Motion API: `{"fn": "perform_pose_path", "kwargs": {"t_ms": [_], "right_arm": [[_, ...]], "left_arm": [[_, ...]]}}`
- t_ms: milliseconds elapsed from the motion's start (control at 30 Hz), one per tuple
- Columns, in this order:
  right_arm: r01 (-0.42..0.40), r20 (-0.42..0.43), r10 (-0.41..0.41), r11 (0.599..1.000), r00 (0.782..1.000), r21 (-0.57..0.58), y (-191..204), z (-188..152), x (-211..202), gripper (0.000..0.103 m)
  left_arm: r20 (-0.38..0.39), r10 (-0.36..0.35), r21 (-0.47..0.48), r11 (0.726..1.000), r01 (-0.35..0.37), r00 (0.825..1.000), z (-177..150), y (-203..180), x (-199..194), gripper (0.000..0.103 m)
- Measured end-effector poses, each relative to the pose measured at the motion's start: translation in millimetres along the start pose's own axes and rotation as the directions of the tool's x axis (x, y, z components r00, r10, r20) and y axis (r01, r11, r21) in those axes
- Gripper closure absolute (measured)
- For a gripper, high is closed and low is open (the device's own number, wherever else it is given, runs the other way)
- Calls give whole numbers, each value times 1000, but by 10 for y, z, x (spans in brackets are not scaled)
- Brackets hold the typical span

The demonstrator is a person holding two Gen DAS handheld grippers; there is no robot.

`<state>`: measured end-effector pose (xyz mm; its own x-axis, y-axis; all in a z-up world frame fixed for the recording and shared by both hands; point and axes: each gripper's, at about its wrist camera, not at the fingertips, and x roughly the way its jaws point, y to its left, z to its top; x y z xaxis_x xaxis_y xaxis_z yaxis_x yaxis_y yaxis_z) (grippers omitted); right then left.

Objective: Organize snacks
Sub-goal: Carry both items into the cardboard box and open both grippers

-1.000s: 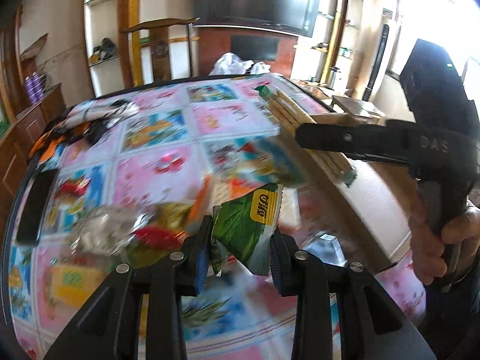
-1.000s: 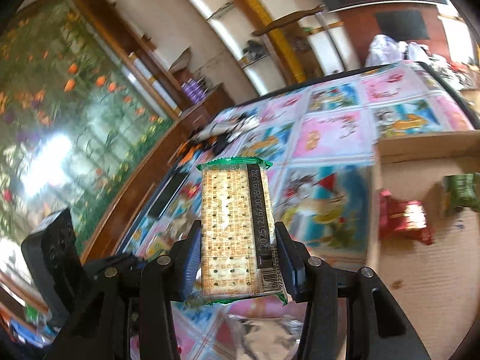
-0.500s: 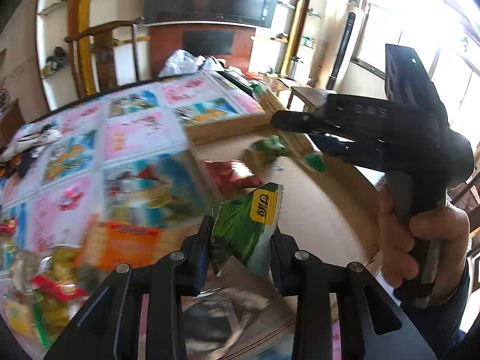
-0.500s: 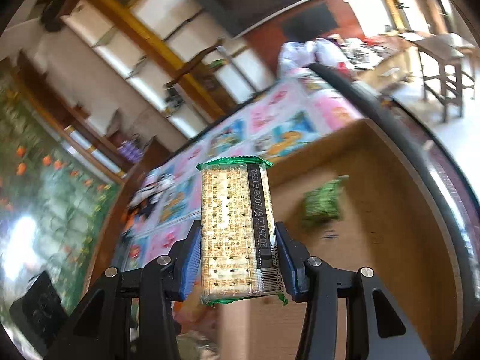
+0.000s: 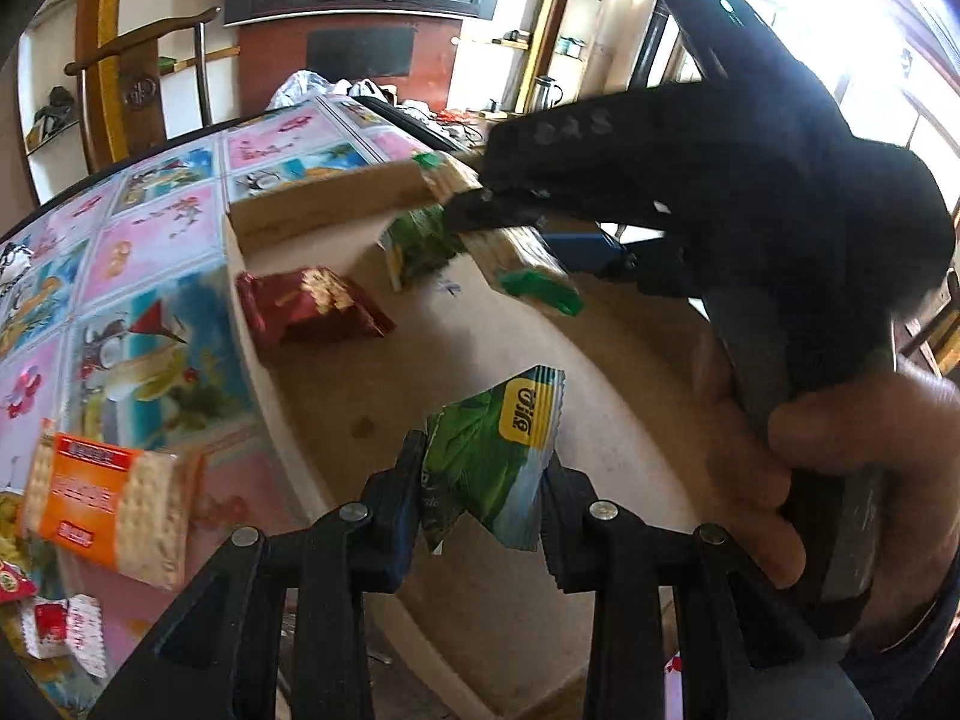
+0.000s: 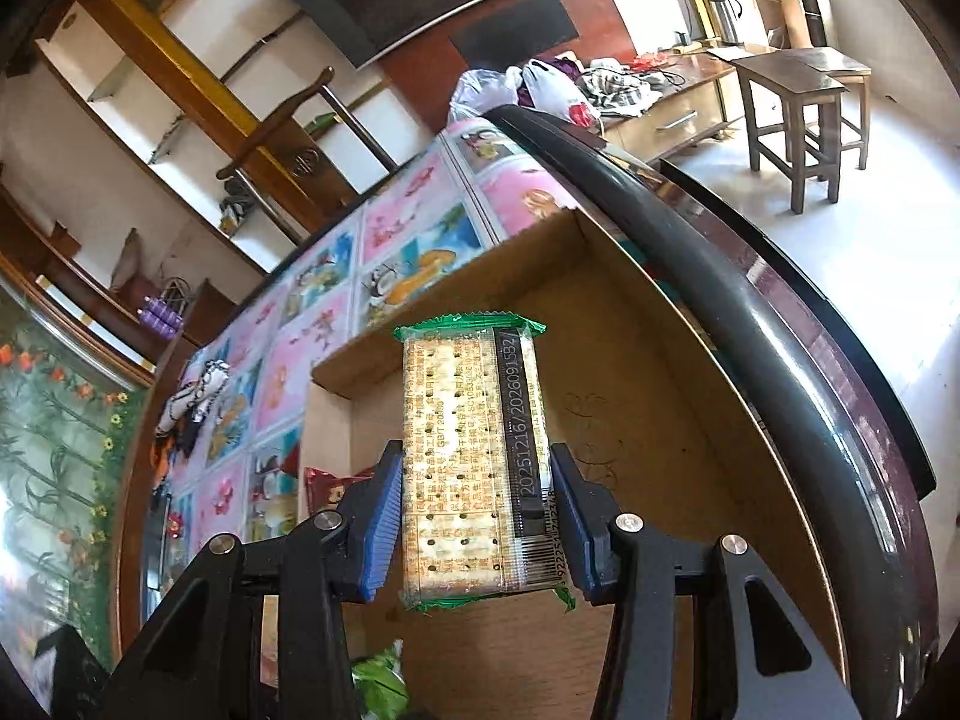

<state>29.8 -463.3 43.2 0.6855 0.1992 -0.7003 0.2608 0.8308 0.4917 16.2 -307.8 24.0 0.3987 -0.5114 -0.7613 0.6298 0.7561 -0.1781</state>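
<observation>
- Already over the cardboard box (image 5: 336, 384), both snacks only need to go down: the green sachet (image 5: 492, 450) sits pinched in the left gripper (image 5: 480, 516), above the box's near end.
- Further in, the right gripper (image 6: 474, 516) clamps the cracker pack (image 6: 474, 456) across its width, long axis running out past the fingertips.
- Beneath lie a red packet (image 5: 312, 306) and a green packet (image 5: 420, 240); bare floor lies between them and the sachet.
- Outside, an orange cracker pack (image 5: 108, 504) waits on the tablecloth (image 5: 150, 252).
</observation>
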Motion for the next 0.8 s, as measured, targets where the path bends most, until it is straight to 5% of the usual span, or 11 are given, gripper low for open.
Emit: {"fn": "perform_pose_path", "kwargs": {"t_ms": [800], "right_arm": [[56,-22,-56,998,998,-21,52,-26,107,52]], "left_arm": [[10,12,51,999,-12,1000,-106,-111,-13,67]]}}
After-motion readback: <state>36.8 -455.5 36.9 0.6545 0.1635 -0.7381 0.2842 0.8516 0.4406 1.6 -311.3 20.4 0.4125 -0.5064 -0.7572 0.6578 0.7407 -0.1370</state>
